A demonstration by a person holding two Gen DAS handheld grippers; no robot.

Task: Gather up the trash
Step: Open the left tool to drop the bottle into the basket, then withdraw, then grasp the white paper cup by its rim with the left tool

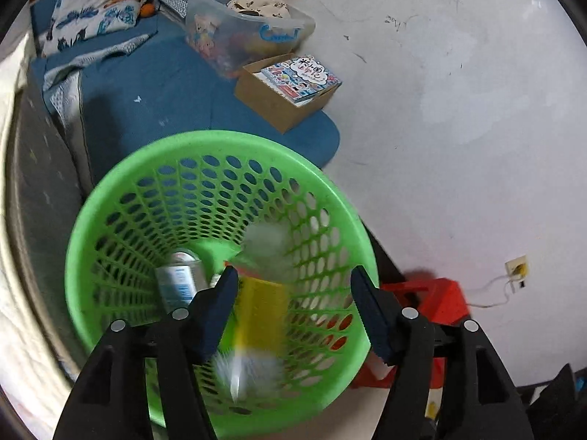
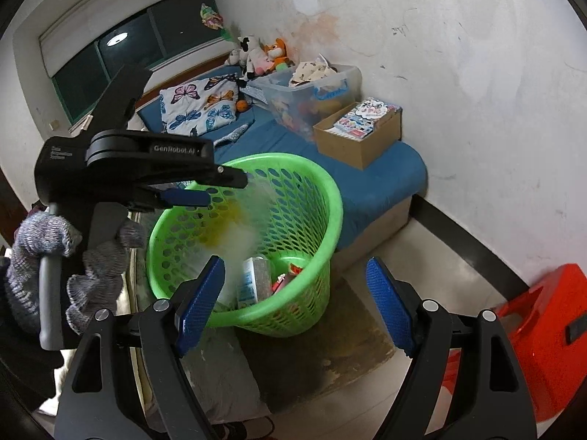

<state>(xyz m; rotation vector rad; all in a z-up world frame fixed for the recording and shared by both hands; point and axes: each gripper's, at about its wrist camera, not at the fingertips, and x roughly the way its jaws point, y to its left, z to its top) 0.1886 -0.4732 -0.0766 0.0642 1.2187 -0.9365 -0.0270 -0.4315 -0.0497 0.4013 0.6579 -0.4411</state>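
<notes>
Two tongs hang over one green basket, which stands on the floor against the foot of a blue bed. The basket's rim is clear all round from above; the bed edge closes its far side, a white wall runs along the right, and a red stool sits on the floor well apart to the right. A strip of pale floor lies open between basket and stool.

The left tongs point steeply down into the basket mouth, gripped by a hand in a grey knitted glove. Their jaws stand apart with nothing pressed between the pads. A blurred yellow and white piece of trash shows between and below them, inside the basket and apart from the right pad; whether it touches the left pad cannot be told. The right tongs sit nearer the camera side of the basket, angled down, jaws wide and empty.

Inside the basket lie a silver can with a blue and white label and a red wrapper. On the bed stand a clear plastic bin of toys and a cardboard box holding a colourful book.
</notes>
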